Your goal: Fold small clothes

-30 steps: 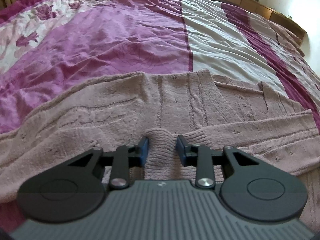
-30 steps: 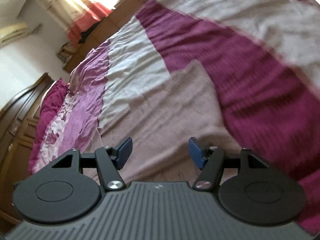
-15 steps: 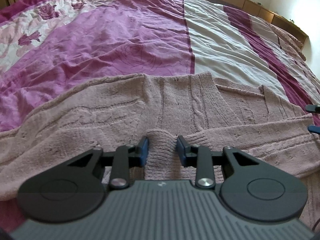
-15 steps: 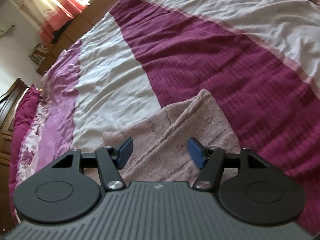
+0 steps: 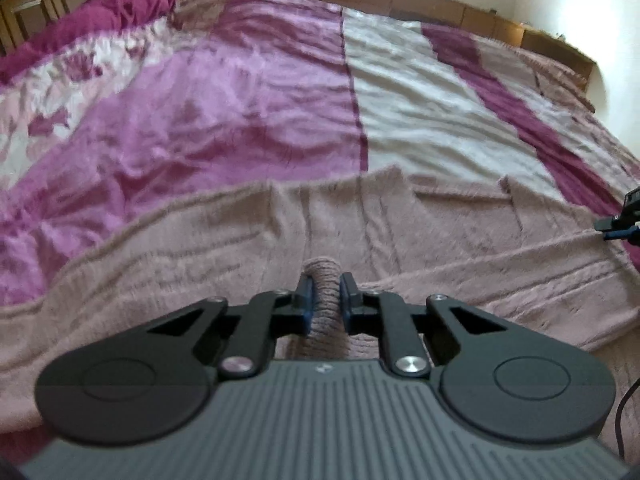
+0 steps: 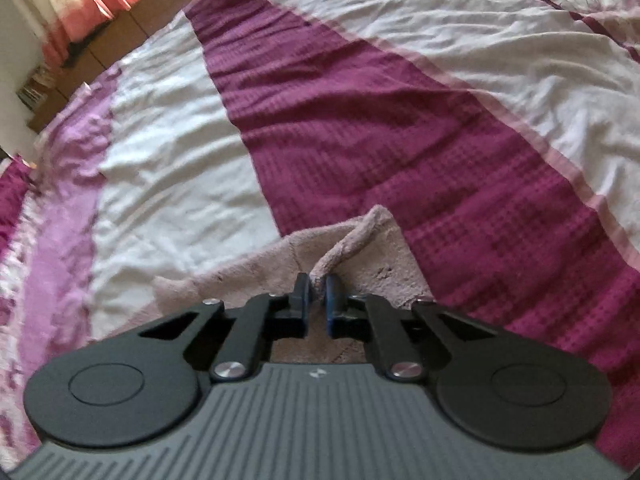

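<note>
Left gripper (image 5: pixel 324 294): tongs clamped on a bunched ribbed fold of the pink knit sweater (image 5: pixel 240 248), centre of the left wrist frame. Sweater lies spread across the lower half of that frame, on the striped purple-and-white bedspread (image 5: pixel 248 112). Right gripper (image 6: pixel 316 300): tongs together on a pinched ridge of the sweater (image 6: pixel 360 236), lower centre of the right wrist frame; the fabric corner lies on the dark purple stripe. Right gripper also shows at the right edge of the left view (image 5: pixel 624 224).
</note>
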`<state>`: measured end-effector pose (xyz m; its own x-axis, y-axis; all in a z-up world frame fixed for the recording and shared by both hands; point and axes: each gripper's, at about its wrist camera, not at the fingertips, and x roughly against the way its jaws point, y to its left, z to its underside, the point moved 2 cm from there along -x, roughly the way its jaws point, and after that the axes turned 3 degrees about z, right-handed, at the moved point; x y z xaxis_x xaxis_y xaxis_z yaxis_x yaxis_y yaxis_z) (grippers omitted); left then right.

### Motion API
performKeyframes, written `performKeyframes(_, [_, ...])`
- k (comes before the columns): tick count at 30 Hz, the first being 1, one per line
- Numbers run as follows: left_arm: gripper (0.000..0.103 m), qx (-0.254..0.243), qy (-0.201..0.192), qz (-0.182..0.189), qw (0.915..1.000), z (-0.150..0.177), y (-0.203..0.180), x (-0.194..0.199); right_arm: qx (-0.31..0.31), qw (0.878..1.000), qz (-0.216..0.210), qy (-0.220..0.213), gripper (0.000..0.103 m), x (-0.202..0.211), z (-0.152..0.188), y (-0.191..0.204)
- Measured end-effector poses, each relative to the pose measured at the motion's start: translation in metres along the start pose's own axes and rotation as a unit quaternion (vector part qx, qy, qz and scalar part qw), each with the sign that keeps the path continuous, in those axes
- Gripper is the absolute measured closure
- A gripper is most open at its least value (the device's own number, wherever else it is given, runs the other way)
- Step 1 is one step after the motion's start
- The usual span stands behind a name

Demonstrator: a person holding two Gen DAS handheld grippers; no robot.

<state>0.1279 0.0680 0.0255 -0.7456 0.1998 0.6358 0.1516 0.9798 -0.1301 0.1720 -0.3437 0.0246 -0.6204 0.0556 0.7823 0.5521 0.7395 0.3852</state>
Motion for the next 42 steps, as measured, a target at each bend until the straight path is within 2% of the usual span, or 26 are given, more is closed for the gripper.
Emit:
performKeyframes(4, [0.088,-0.002,-0.039,0.006,0.9992,-0.014,-0.004,0.008,-0.020,0.999,-0.035,-0.027,0.096,0.014,-0.004,-0.007])
performKeyframes(8, [0.088,0.001,-0.062,-0.001,0.9981,-0.026,-0.006,0.000,-0.042,0.997,-0.036,-0.047,0.096,0.015,-0.010,-0.015])
performKeyframes(13, [0.084,-0.019,-0.011,-0.032,0.9992,-0.023,-0.003,-0.039,-0.015,0.998,-0.048,-0.029,0.095,-0.002,-0.006,-0.016])
performKeyframes(14, [0.078,-0.016,-0.001,-0.035,0.9993,-0.020,0.000,-0.043,-0.007,0.999,-0.045,-0.030,0.095,-0.005,-0.004,-0.015])
performKeyframes(16, [0.071,-0.004,0.010,-0.040,0.9991,-0.016,0.005,-0.045,0.005,0.998,-0.052,-0.037,0.082,-0.006,-0.001,-0.016])
performKeyframes(17, [0.066,0.000,0.008,-0.041,0.9991,-0.014,0.009,-0.042,0.007,0.998,-0.055,-0.040,0.080,-0.005,0.000,-0.017])
performKeyframes(19, [0.057,0.003,0.005,-0.045,0.9990,-0.013,0.014,-0.036,0.013,0.997,-0.062,-0.046,0.067,0.002,0.001,-0.018])
performKeyframes(21, [0.050,0.007,0.003,-0.051,0.9986,-0.013,0.020,-0.030,0.029,0.995,-0.071,-0.056,0.061,0.014,0.004,-0.017])
performKeyframes(25, [0.049,0.019,0.010,-0.041,0.9989,-0.011,0.025,-0.019,0.084,0.991,-0.080,-0.073,0.054,0.046,0.019,-0.012])
performKeyframes(30, [0.049,0.015,0.032,-0.031,0.9989,-0.003,0.017,-0.015,0.156,0.983,-0.076,-0.063,0.054,0.077,0.054,-0.014])
performKeyframes(34, [0.045,-0.009,0.040,-0.068,0.9968,0.004,0.011,-0.023,0.189,0.979,-0.065,-0.040,0.054,0.078,0.083,-0.021])
performKeyframes(37, [0.044,-0.003,0.039,-0.071,0.9967,0.005,0.012,-0.024,0.205,0.977,-0.049,-0.032,0.054,0.066,0.101,-0.027])
performKeyframes(42, [0.045,0.006,0.041,-0.070,0.9967,0.005,0.014,-0.014,0.227,0.971,-0.047,-0.053,0.053,0.063,0.111,-0.028])
